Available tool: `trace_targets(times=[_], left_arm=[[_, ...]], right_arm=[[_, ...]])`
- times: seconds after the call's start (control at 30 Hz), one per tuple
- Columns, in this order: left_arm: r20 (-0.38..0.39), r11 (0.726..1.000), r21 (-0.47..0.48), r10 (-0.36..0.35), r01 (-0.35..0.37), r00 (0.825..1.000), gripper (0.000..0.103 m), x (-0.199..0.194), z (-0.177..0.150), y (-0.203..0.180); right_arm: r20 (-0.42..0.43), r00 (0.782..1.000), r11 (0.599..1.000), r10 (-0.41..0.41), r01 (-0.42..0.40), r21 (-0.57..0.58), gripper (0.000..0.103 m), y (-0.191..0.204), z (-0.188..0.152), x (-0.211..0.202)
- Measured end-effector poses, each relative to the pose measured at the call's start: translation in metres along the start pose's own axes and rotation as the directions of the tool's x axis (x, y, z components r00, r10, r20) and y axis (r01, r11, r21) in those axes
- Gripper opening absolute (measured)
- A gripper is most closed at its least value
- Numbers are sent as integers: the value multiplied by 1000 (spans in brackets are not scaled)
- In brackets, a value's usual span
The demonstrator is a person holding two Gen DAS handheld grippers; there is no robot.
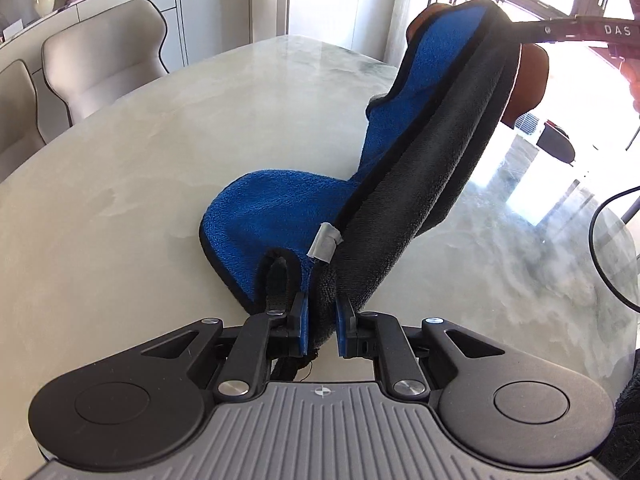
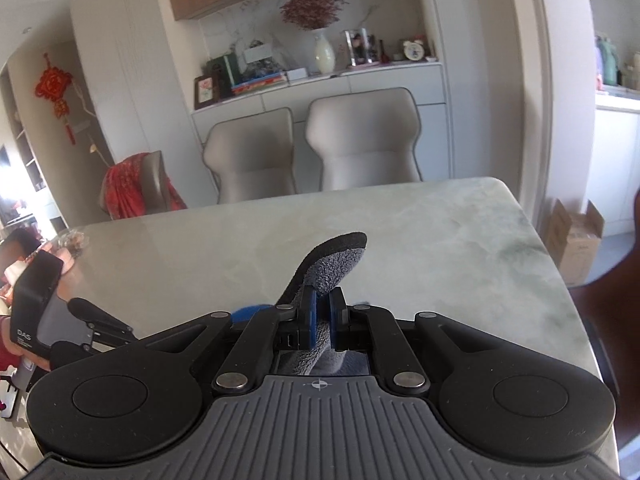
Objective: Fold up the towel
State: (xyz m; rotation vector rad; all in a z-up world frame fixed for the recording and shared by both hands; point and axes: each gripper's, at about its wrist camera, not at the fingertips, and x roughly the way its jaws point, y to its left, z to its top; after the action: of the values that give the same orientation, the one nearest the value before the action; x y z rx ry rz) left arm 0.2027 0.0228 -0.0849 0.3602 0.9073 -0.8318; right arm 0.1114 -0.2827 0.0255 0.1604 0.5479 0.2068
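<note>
The towel (image 1: 420, 184) is blue on one side and dark grey on the other, with a black hem and a small grey tag (image 1: 326, 243). It hangs stretched above the marble table (image 1: 140, 200), its blue lower part resting on the top. My left gripper (image 1: 323, 326) is shut on one corner of it. My right gripper (image 2: 323, 318) is shut on another corner (image 2: 332, 264), which sticks up past the pads. The right gripper also shows in the left wrist view (image 1: 532, 32), holding the towel's high end. The left gripper shows at the left of the right wrist view (image 2: 100, 326).
Two beige chairs (image 2: 312, 148) stand at the table's far side before a white sideboard with a vase (image 2: 324, 54). A chair draped in red cloth (image 2: 136, 184) is at the left. A cardboard box (image 2: 576, 240) sits on the floor at the right. A black cable (image 1: 600, 248) lies over the table's right part.
</note>
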Motion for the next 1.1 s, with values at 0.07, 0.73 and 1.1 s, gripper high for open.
trace_targets(times=[0.07,0.73,1.1], left_arm=[[22,1000,2,17,-17,1000,12,-3,5,-1],[39,991,27,131,-133,991,14,-18,33,1],[1,973,-206,108,-105,994,66,27,28,52]], right_arm=[[19,1000,1000,-14,14,11,7,-6,1,-7],[-259,965,997,-35,53,62,33,-45,-36,78],[-357,934,966,-10,101,237,58,-72,-83,120]])
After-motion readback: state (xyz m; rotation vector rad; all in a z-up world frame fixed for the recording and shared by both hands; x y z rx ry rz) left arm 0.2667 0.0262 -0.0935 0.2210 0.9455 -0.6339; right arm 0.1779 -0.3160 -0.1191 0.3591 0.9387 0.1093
